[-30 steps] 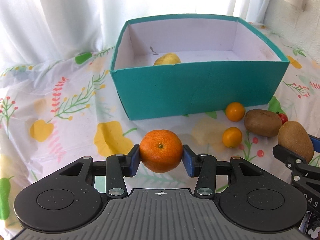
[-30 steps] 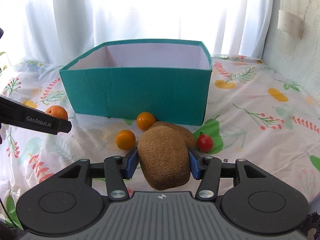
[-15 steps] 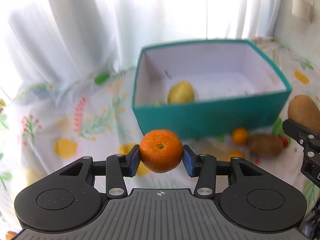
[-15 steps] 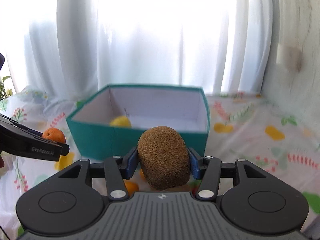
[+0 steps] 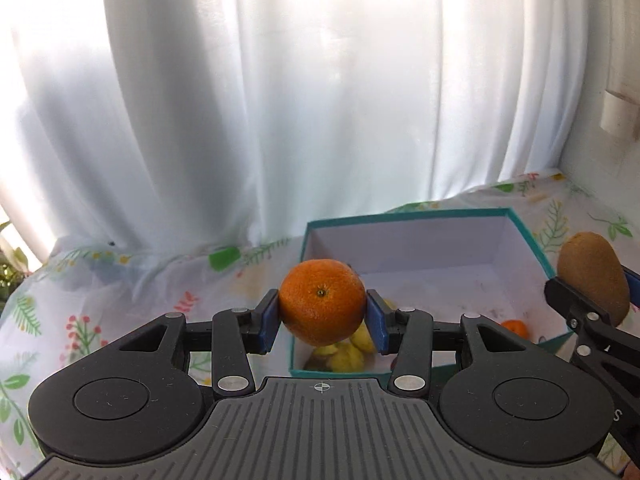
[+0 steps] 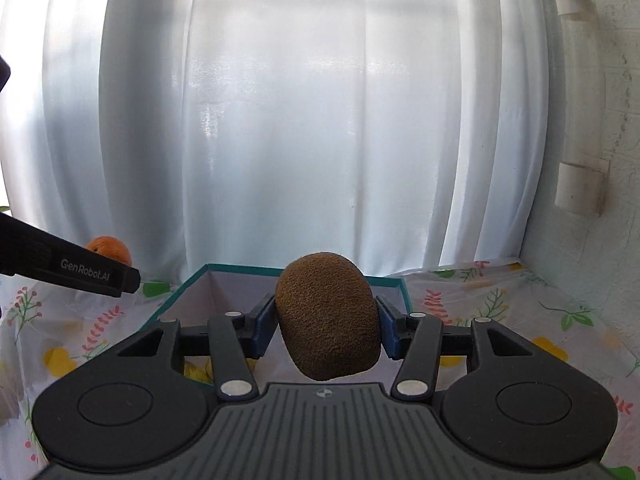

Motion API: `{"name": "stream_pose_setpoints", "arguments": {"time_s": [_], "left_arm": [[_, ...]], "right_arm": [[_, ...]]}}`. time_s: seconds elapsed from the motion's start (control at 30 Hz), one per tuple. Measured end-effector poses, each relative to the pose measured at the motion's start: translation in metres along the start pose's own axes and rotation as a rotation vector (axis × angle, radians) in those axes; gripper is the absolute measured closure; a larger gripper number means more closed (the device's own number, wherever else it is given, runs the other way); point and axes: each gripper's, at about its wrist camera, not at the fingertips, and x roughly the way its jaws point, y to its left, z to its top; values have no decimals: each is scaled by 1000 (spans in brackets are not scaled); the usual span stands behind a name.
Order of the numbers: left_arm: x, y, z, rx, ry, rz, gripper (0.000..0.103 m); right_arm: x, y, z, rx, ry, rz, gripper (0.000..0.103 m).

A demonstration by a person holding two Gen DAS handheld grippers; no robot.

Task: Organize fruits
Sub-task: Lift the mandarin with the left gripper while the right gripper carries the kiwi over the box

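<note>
- Carrying two fruits at once: my left tongs [image 5: 322,314] are clenched on the orange [image 5: 322,300], and my right tongs [image 6: 327,330] are clenched on the kiwi [image 6: 328,318], both lifted clear of the table [image 6: 500,300].
- Seen from the left wrist, the orange hangs over the near left corner of the teal box [image 5: 532,236]; the yellow fruit [image 5: 352,350] lies on the box floor right under it, and a small orange fruit [image 5: 516,328] sits by the near right wall.
- Seen from the right wrist, the kiwi is in front of the box's far wall; I judge it is over the opening or just short of the near rim, but the kiwi and tongs hide that rim.
- To do this well I would shift the orange toward the bare white floor in the middle, so it does not land on the yellow fruit and roll.
- I would lower each fruit below the rim before letting go, since round fruit dropped from height may bounce or bruise.
- My two tongs are near each other, so I would release one at a time and draw that one straight up before moving the other.
- The kiwi looks soft-skinned; I would keep the squeeze light.
</note>
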Motion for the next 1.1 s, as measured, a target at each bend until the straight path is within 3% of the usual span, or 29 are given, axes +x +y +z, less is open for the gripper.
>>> {"name": "stream_pose_setpoints", "arguments": {"time_s": [0.23,0.53,1.1], "left_arm": [[9,5,12,-45,-20,-1,54],[23,-4,8,-31,-31,-6,54],[49,-4,-1,-56,40,1,54]], "right_arm": [[10,-8,4,39,-7,-41,51],[20,-10,-5,54,4,-59,51],[42,-18,-8,63,38,-49,51]]}}
